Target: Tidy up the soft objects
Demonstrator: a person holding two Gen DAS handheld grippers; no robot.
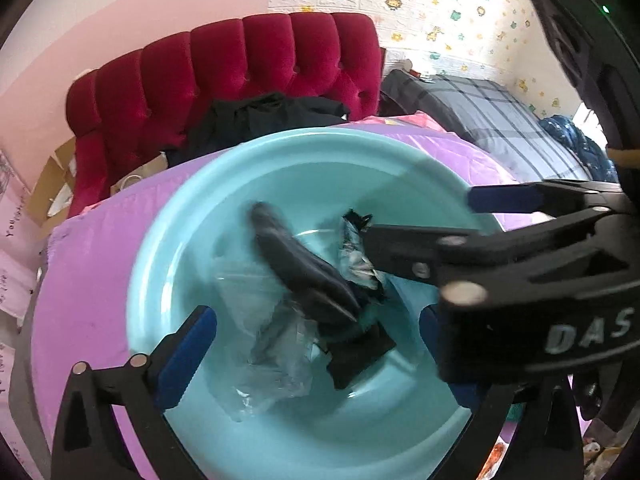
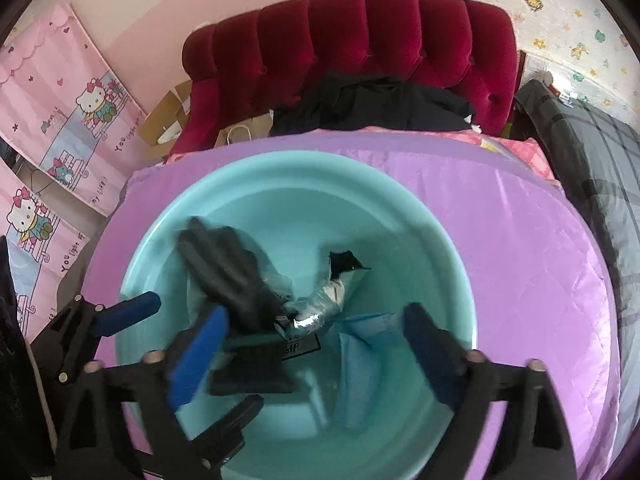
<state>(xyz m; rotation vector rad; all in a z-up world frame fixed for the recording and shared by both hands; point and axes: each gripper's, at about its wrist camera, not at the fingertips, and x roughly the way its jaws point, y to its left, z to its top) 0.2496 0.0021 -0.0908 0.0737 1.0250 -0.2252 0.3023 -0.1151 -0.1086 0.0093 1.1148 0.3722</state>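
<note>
**Soft items in basin — both claws empty**

Obs: teal basin [image 2: 404, 184] sits on purple quilted cover [image 2: 520, 240] of a bed. Inside basin: dark glove [image 2: 224, 264], blurred, lying up the left inner wall; crumpled silver/black wrapper [image 2: 332, 296] near centre; clear plastic bag [image 1: 280, 356]; flat black pouch w/ label [image 1: 360, 356]; pale blue sheet [image 2: 360, 356] to the right.

Left claw [image 1: 316, 340]: spread wide, nothing betw. its blue pads; hangs over basin, angled down. Right claw [image 2: 316, 356]: also spread wide, nothing pinched; over basin, crossing in from the right in left wrist view. Glove lies just beyond it, no pad contact seen.

Progress (judgement): several soft items already in basin, so collection well under way. Items lie loose and overlapping, not stacked or folded. Left to do, maybe: dark clothing [image 2: 372, 104] piled on red tufted chair [image 2: 360, 32] behind bed; unclear if it belongs to the task. No loose items seen on the purple cover.
</note>
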